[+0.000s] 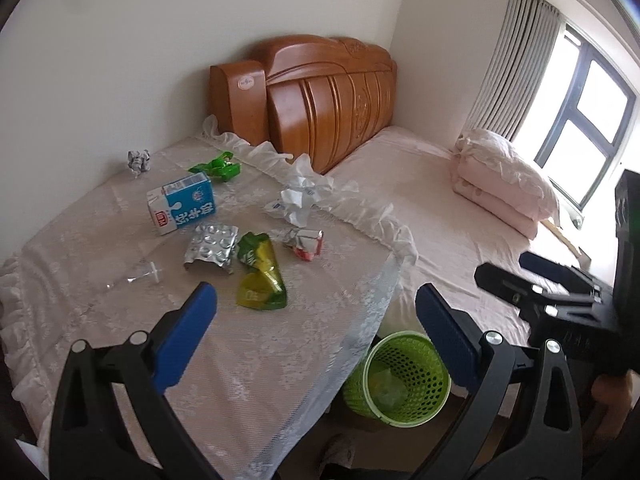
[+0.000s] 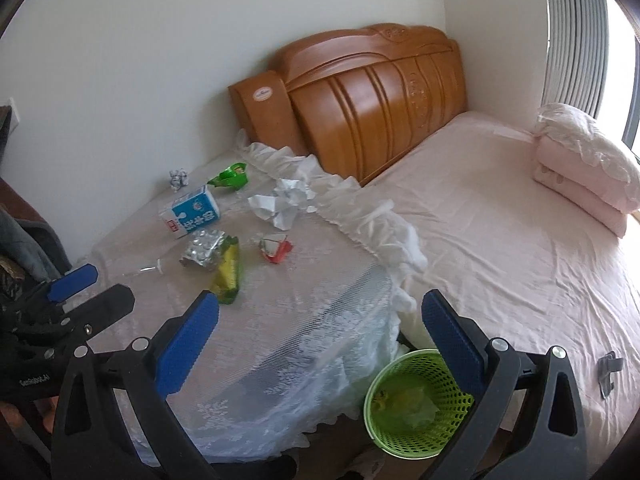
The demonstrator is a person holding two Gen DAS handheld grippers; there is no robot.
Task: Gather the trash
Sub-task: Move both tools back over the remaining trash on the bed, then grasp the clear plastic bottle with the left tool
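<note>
Both grippers spread wide and empty, left gripper (image 1: 316,312), right gripper (image 2: 320,316), yellow-green wrapper (image 1: 262,276) just ahead, green basket (image 2: 416,400) below.

Bedroom w/ plain white walls (image 1: 120,60). Carved orange-brown wood headboard (image 2: 372,96) against back wall. Bed (image 2: 500,220) in pale pink sheet, folded pink bedding (image 1: 500,176) stacked near window. Dark-framed window (image 1: 588,120) at right, bright daylight, grey pleated curtain (image 1: 516,56) beside it. Counter (image 1: 280,360) under white lace cloth, ruffled edge touching bed.
</note>
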